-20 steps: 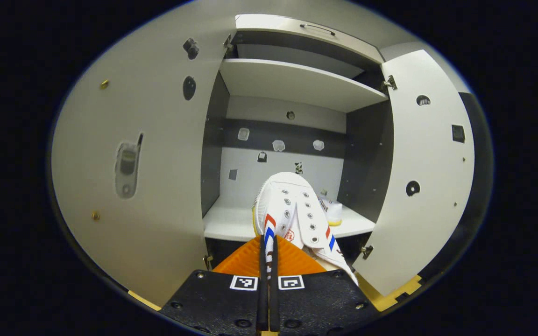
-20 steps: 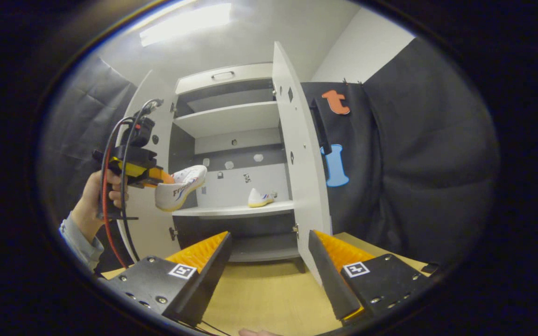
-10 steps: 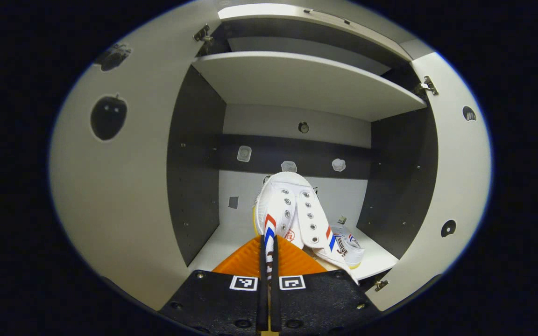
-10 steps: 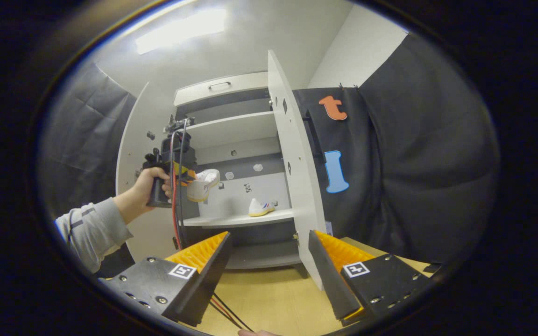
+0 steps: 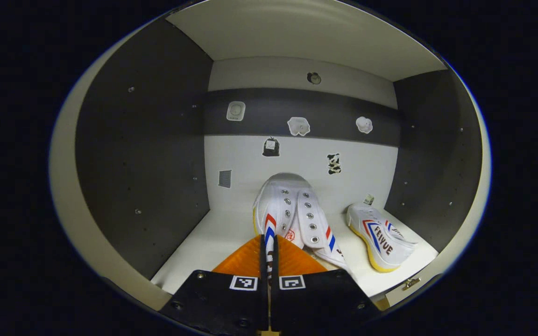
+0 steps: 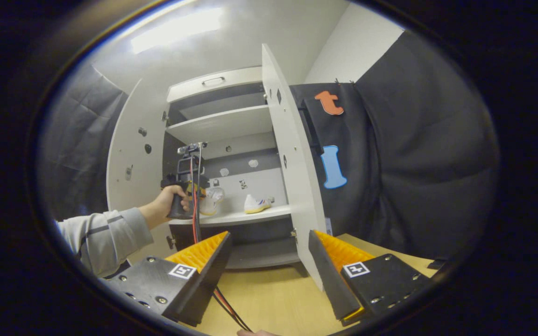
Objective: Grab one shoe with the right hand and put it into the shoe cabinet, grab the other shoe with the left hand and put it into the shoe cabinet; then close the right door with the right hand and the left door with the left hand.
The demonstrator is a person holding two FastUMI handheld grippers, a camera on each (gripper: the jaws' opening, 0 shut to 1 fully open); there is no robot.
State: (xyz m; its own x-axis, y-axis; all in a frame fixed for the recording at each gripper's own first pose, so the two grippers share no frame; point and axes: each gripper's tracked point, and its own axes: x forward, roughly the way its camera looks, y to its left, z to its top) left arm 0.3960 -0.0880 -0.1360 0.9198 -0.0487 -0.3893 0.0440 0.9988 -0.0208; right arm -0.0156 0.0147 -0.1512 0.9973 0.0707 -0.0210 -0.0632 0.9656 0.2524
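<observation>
the left gripper (image 5: 269, 249) pinches a white shoe (image 5: 292, 217) at its collar, inside the shoe cabinet (image 6: 222, 126) above the shelf (image 5: 203, 247); the other shoe (image 5: 381, 235) lies there, right; the right gripper (image 6: 269, 254) is spread wide, holding nothing

One word can be read: "FEIVUE", in dark capitals on the side of the white shoe (image 5: 381, 238) lying on the shelf, ahead and to the right of the left gripper (image 5: 269, 247). The held shoe (image 5: 292, 210), straight ahead between its jaws, carries a small red round mark on the tongue, too small to read. Square black-and-white coded markers (image 5: 244, 283) sit just behind the jaws, one per finger, and likewise on the right gripper (image 6: 269, 252); they spell no text. The stickers (image 5: 271, 147) on the back wall beyond the jaws are illegible.
</observation>
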